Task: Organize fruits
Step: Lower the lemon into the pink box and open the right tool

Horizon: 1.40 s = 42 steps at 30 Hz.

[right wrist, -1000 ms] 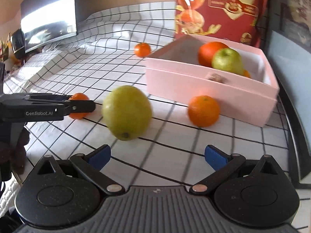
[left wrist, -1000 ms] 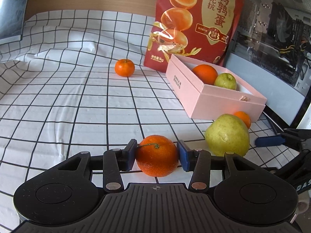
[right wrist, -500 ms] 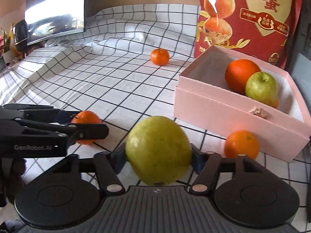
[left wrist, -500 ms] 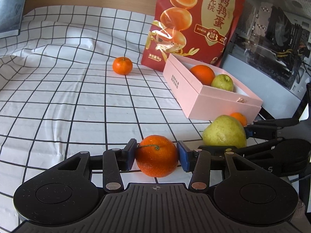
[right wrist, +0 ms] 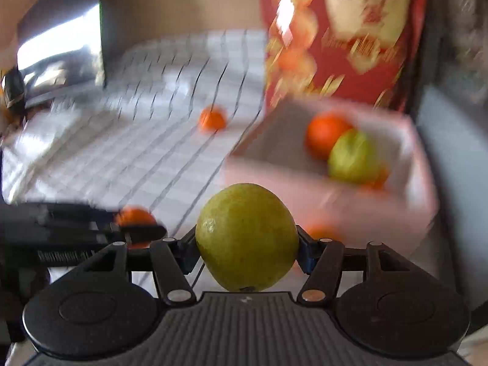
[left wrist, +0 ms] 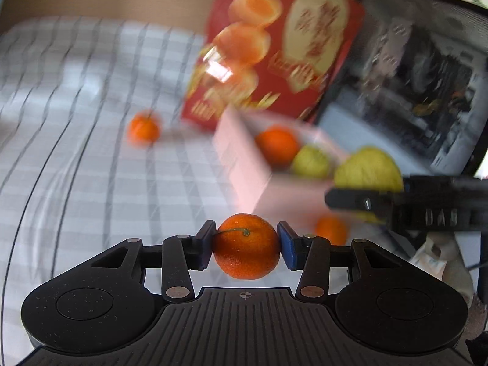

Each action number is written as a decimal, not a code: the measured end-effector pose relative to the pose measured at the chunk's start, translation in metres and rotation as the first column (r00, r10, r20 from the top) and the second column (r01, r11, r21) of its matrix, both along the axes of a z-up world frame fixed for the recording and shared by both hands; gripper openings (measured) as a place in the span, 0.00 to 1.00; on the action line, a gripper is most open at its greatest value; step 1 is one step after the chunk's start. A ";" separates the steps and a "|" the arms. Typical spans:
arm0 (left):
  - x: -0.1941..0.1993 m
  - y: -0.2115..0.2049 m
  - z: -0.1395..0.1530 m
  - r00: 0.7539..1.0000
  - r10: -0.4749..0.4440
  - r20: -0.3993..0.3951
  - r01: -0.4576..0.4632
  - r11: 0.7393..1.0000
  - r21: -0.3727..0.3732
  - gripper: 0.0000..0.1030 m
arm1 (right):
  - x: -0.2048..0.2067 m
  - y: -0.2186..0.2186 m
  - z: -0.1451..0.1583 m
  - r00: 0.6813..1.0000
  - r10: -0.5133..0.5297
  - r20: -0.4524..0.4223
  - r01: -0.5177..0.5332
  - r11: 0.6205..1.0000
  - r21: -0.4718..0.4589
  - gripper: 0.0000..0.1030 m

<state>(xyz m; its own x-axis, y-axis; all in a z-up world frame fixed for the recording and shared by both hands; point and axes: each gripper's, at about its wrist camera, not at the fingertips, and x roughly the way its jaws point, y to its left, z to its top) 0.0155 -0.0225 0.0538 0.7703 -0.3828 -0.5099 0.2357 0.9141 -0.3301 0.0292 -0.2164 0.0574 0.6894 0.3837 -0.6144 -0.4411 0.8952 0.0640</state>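
My left gripper is shut on a small orange tangerine, held above the checked cloth. My right gripper is shut on a big yellow-green pear, also lifted. In the left wrist view the right gripper's fingers and the pear hang in front of the pink box. The box holds an orange and a small green fruit. One tangerine lies far back on the cloth; another lies by the box's front.
A red snack bag stands behind the box. A glass-sided computer case lines the right edge. A dark monitor stands at the far left. The white checked cloth covers the surface.
The right gripper closed on the pear, which lay between its open jaws a second ago. Both grippers have since lifted their fruit and drawn nearer the pink box; the views are blurred.
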 end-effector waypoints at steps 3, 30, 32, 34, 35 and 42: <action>0.038 -0.020 0.031 0.999 -0.034 -0.014 0.033 0.998 -0.052 0.48 | 0.015 -0.009 0.048 0.993 -0.067 0.093 0.066 0.998 0.018 0.59; 0.091 0.021 0.020 0.978 0.206 0.039 -0.204 0.978 -0.039 0.47 | 0.093 -0.004 0.076 0.982 -0.186 0.043 0.188 0.981 -0.041 0.59; 0.092 0.045 0.015 0.965 0.261 0.030 -0.258 0.963 -0.073 0.47 | 0.103 0.002 0.057 0.985 -0.172 -0.025 0.171 0.983 -0.060 0.59; 0.097 0.067 0.013 0.947 0.320 0.024 -0.317 0.945 -0.086 0.47 | 0.110 0.009 0.038 0.984 -0.152 -0.097 0.146 0.987 -0.062 0.59; 0.097 0.079 0.012 0.936 0.351 0.025 -0.348 0.934 -0.085 0.47 | 0.112 0.012 0.030 0.982 -0.144 -0.123 0.137 0.989 -0.063 0.59; 0.110 0.116 0.009 0.932 0.362 0.004 -0.362 0.931 -0.052 0.47 | 0.134 0.033 -0.015 0.957 -0.152 -0.248 0.131 0.986 -0.100 0.63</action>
